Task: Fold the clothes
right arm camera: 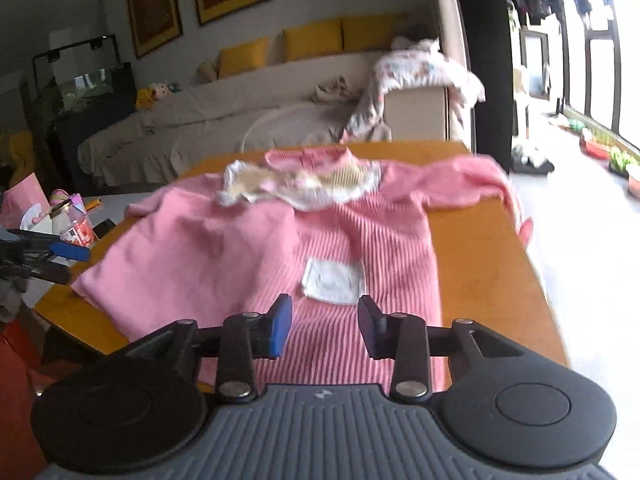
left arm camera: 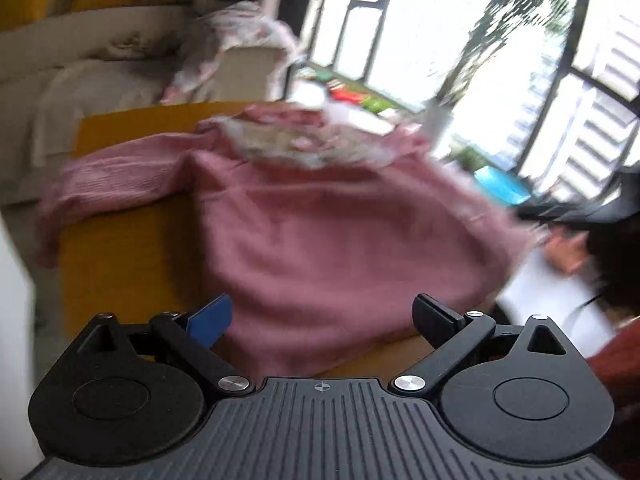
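Observation:
A pink ribbed sweater (right arm camera: pixel 248 248) lies spread on the orange wooden table (right arm camera: pixel 488 256), with a white frilly collar (right arm camera: pixel 304 184) at the far end and a white patch (right arm camera: pixel 334 282) near its hem. Its right sleeve (right arm camera: pixel 472 184) reaches toward the table's right edge. My right gripper (right arm camera: pixel 324 330) is open and empty just over the hem. In the blurred left wrist view the sweater (left arm camera: pixel 332 240) fills the middle of the table (left arm camera: pixel 120 264). My left gripper (left arm camera: pixel 324 316) is open wide and empty near the hem; it also shows at the left edge of the right wrist view (right arm camera: pixel 48 260).
A beige sofa (right arm camera: pixel 224 120) with yellow cushions stands behind the table, a patterned cloth (right arm camera: pixel 420 76) draped over its arm. Small bottles and a pink bag (right arm camera: pixel 60 220) sit on a surface at the left. Tall windows (left arm camera: pixel 520 60) and floor clutter lie to the right.

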